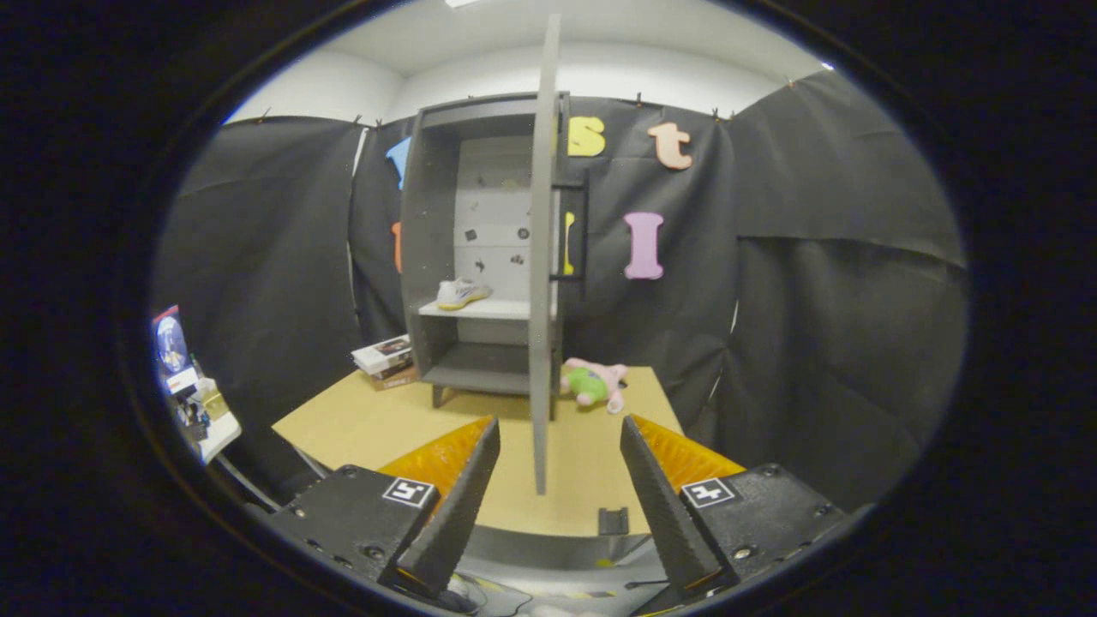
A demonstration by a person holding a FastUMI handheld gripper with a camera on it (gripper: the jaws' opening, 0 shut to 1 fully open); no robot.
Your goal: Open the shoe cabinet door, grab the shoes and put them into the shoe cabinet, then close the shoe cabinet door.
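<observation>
Shoe (462,292) on cabinet (428,257) shelf, door (542,257) swung open, fingers (465,497) spread wide, empty, level before door edge.

The cabinet door (543,257) swings straight out, edge-on, and its free edge sits right between the spread gripper (561,437) fingers, so that's the blocker. Left of it the shelf opening's free, apart from the sneaker (461,292). A plush toy (594,383) crowds the right side, books (386,358) the left.

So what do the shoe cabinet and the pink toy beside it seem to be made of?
Shoe cabinet: probably painted or laminated board; flat, matte grey panels, thin door edge. Pink toy: likely plush fabric; soft, rounded shape. The open gripper fingers hold nothing.
</observation>
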